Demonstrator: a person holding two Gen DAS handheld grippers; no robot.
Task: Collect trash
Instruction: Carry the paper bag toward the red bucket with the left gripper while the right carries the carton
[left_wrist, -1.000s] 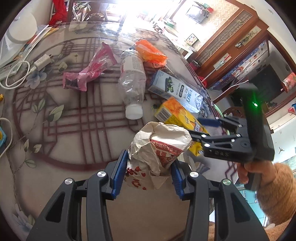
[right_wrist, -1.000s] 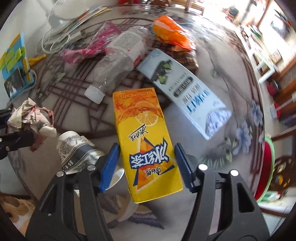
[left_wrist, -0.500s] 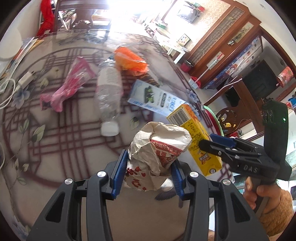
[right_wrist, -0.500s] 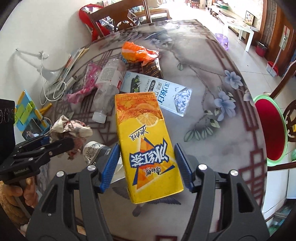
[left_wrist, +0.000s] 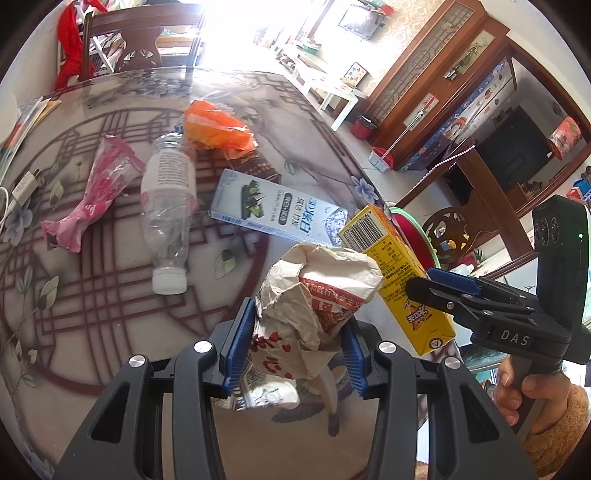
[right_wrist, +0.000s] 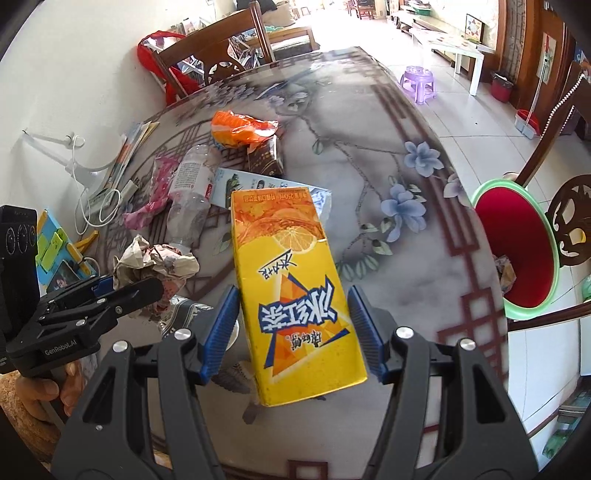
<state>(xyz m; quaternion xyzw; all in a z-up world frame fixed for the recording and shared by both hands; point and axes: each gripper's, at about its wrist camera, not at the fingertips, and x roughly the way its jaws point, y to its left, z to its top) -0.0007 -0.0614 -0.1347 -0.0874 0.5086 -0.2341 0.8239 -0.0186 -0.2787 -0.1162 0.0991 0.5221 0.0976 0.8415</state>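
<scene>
Crumpled paper, off-white with red print, fills the left wrist view: the left gripper (left_wrist: 295, 350) has its blue ribbed pads pinching this paper wad (left_wrist: 317, 302) from both sides, so the soft, creased lump hangs clear above the table (left_wrist: 110, 295). To the right of the wad, the right gripper (left_wrist: 428, 291) clamps a yellow carton (left_wrist: 391, 266), a stiff rectangular box with a barcode on its side. Beyond the wad, 4 more pieces of trash lie flat on the glossy, patterned table: a squashed clear bottle (left_wrist: 168, 206) with a white cap, a pink wrapper (left_wrist: 92, 199), an orange bag (left_wrist: 218, 127) and a long blue-and-white box (left_wrist: 277, 212). Past the carton, off the table's edge, stands a red bin (left_wrist: 410, 236) with a green rim, likely where both held pieces are headed.

From the right wrist view, the right gripper (right_wrist: 293, 330) squeezes the carton (right_wrist: 291, 280) across its narrow sides, its printed face up and tilted, held above the table (right_wrist: 406, 258). Left of the carton, the left gripper (right_wrist: 147, 290) grips the paper wad (right_wrist: 155, 260). Right of the carton, the red bin (right_wrist: 517, 240) sits open below the table's edge, with some scrap already inside. Behind the carton the bottle (right_wrist: 188, 192), pink wrapper (right_wrist: 155, 199), orange bag (right_wrist: 240, 129) and a dark brown packet (right_wrist: 266, 158) wait, so collection seems partly done.
</scene>
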